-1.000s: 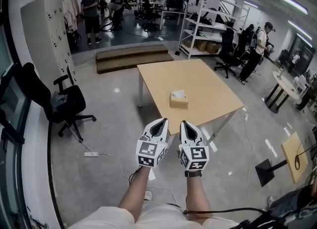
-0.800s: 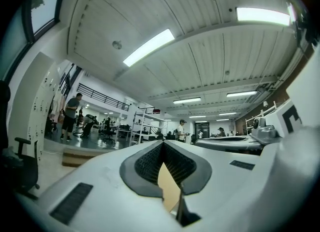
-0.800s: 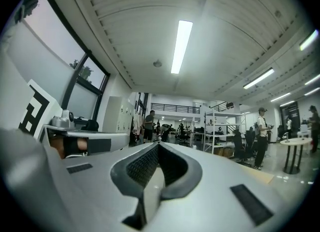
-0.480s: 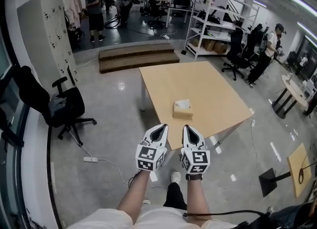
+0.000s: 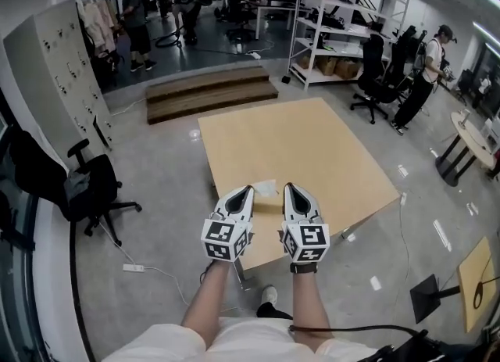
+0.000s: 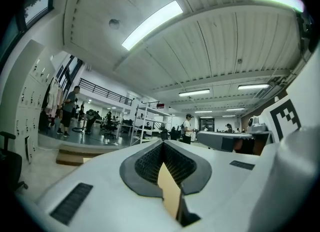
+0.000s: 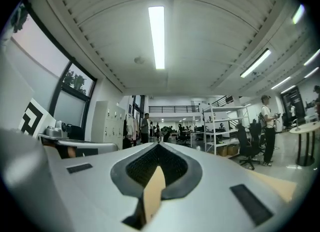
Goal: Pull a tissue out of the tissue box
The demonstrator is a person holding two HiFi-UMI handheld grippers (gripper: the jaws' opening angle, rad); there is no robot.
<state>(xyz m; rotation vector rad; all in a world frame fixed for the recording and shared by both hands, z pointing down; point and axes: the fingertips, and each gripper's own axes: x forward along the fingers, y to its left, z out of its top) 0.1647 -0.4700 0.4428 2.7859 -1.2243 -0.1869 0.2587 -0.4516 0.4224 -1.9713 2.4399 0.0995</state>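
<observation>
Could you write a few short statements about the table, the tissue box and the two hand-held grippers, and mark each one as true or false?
1. The tissue box stands on the floor. False: it stands on the wooden table.
2. The left hand-held gripper is shut, with nothing between its jaws. True.
3. The right hand-held gripper grips the tissue box. False: it is shut and empty.
4. A black office chair stands on the floor to the left of the table. True.
</observation>
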